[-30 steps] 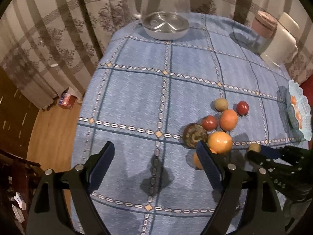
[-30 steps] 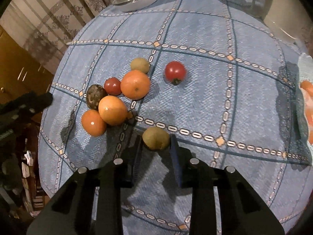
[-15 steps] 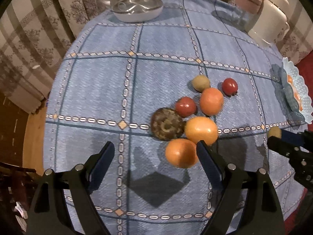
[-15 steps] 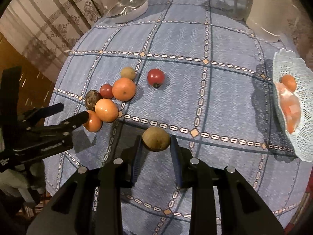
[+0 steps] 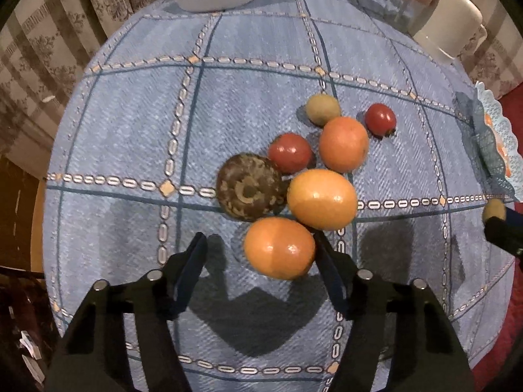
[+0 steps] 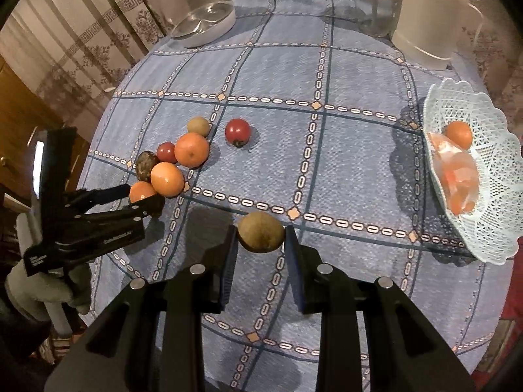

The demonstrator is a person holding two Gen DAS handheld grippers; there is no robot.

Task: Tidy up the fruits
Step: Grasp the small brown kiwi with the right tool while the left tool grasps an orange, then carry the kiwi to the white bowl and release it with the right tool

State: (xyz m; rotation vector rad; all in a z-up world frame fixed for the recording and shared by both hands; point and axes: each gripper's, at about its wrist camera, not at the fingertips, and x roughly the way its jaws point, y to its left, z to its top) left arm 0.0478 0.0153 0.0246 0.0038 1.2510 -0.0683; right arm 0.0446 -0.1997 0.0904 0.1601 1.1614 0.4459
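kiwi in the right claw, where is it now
The kiwi sits pinched in the right claw, low centre in the right wrist view, above the blue tablecloth, between the fruit pile on the left and the lace basket on the right.

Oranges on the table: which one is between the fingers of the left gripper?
The nearest orange, at the cluster's near edge, lies between the closing left gripper fingers; the other two lie beyond.
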